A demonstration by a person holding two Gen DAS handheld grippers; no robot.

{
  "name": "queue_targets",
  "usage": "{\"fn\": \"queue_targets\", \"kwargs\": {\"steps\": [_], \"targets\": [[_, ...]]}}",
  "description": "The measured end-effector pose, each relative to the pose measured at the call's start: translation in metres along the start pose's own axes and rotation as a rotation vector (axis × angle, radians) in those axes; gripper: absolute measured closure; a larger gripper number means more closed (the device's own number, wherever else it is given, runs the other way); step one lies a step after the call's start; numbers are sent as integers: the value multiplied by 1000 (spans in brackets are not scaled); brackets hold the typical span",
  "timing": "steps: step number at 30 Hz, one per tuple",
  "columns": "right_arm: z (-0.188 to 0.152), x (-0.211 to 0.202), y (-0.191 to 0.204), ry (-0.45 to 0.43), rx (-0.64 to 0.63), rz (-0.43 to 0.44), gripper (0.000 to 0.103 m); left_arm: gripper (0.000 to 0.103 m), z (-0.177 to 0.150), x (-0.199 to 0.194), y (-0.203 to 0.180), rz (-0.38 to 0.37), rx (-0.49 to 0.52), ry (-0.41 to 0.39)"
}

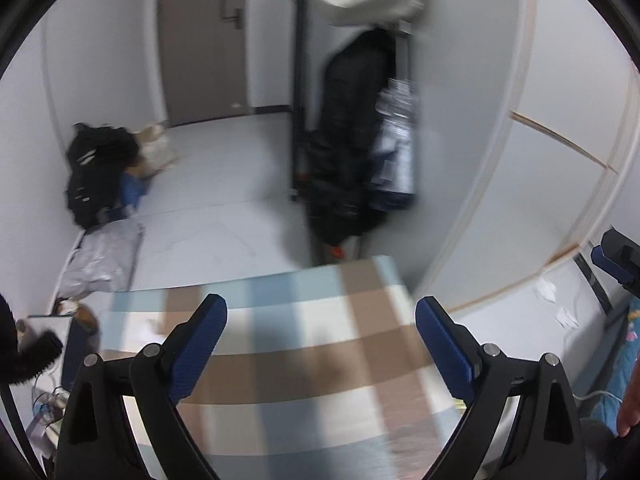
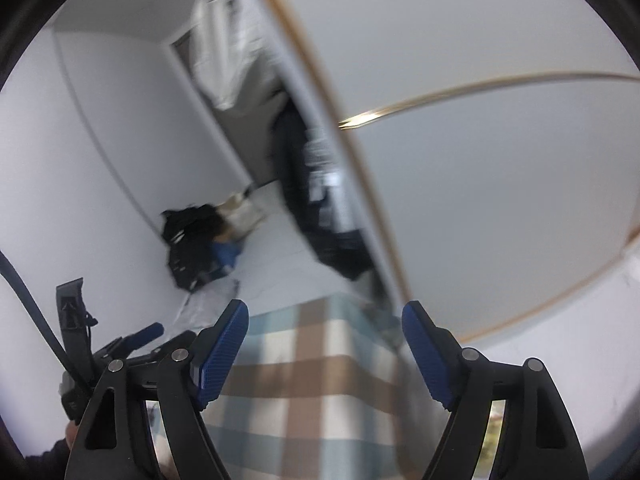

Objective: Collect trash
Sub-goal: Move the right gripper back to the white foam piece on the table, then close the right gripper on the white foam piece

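Note:
My left gripper (image 1: 321, 312) is open and empty above a table with a blue, brown and white checked cloth (image 1: 304, 344). My right gripper (image 2: 325, 318) is open and empty over the same checked cloth (image 2: 304, 376), tilted toward the far edge. The right gripper shows at the right edge of the left wrist view (image 1: 618, 258). The left gripper shows at the lower left of the right wrist view (image 2: 132, 344). A crumpled silver plastic bag (image 1: 102, 258) lies on the floor left of the table. Both views are blurred.
A black bag (image 1: 98, 172) with tan and blue items lies by the left wall. A dark garment (image 1: 348, 140) hangs on a black rack (image 1: 298, 92). A white wardrobe (image 1: 520, 160) stands right. A grey door (image 1: 200, 40) is at the back.

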State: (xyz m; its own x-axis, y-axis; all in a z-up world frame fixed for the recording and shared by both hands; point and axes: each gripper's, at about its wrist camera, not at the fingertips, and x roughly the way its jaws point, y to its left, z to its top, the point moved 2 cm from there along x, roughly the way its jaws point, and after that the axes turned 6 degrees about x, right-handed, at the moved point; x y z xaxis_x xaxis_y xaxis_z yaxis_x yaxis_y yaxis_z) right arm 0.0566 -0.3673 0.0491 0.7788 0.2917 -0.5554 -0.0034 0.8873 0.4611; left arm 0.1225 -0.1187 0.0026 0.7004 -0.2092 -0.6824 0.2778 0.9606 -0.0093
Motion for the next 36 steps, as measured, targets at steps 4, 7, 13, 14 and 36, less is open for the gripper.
{"fn": "queue_targets", "kwargs": {"steps": [4,7,13,14,36], "targets": [[-10,34,44,48,-59,35,24,9,-10,-4,48,52,-66,2],[-20,66,76,96,-107,53,24,9,-17,-2,83,95,-113,4],[-47,139,131,206,-198,79,24,9,-30,11,154,178,-255,9],[-52,154,139,224,-216,75,25,9,-33,12,164,182,-284,16],[-182,338,242,596,-487,108,58,9,-66,9,241,231,-467,80]]}}
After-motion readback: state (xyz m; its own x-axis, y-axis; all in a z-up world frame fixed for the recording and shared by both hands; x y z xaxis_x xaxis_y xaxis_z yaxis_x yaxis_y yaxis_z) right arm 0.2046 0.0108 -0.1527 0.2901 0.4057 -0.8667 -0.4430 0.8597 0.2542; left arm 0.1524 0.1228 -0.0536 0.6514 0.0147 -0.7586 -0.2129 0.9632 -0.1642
